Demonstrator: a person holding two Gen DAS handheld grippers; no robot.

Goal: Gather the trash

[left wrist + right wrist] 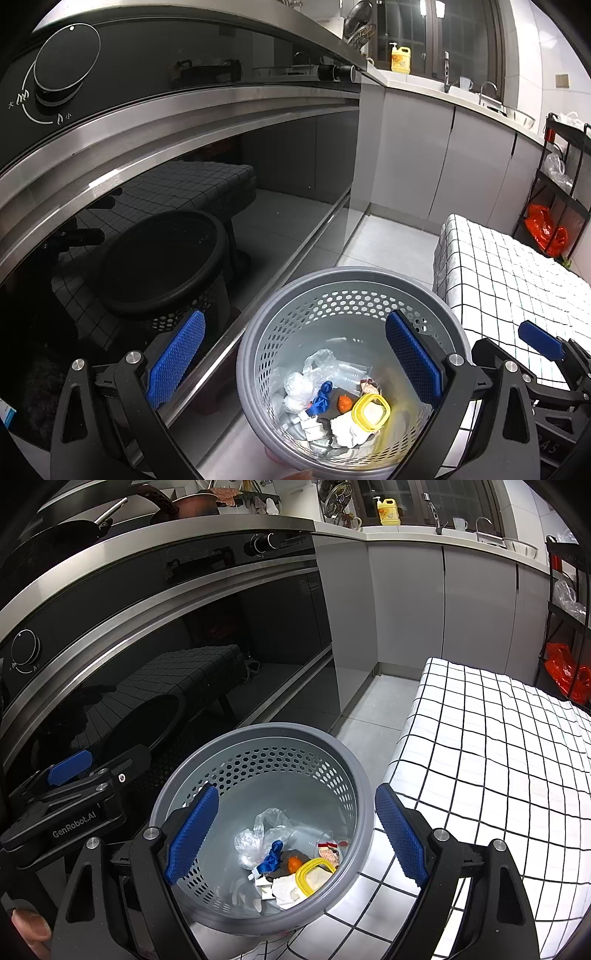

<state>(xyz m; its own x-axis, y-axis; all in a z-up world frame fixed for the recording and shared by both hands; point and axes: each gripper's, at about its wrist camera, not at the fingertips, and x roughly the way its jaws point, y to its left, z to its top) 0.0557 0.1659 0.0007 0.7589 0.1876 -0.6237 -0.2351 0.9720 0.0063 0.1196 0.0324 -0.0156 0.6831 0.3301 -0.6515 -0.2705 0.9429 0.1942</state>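
**One basket, trash at its bottom**

While both tools hang above it, the single grey perforated waste basket [343, 280] stands upright on the floor, its round mouth facing up, between the black oven front [184, 221] and the desk with the checked cloth [498, 757]. At the bottom lies the trash: one yellow lid ring [314, 875] lying flat, one blue ribbon [273, 853], one orange piece [294, 864], clear plastic film [258, 830] and white paper [284, 890]. The left tool [295, 365] is spread wide and holds nothing. The right tool [295, 834] is also spread wide and empty.
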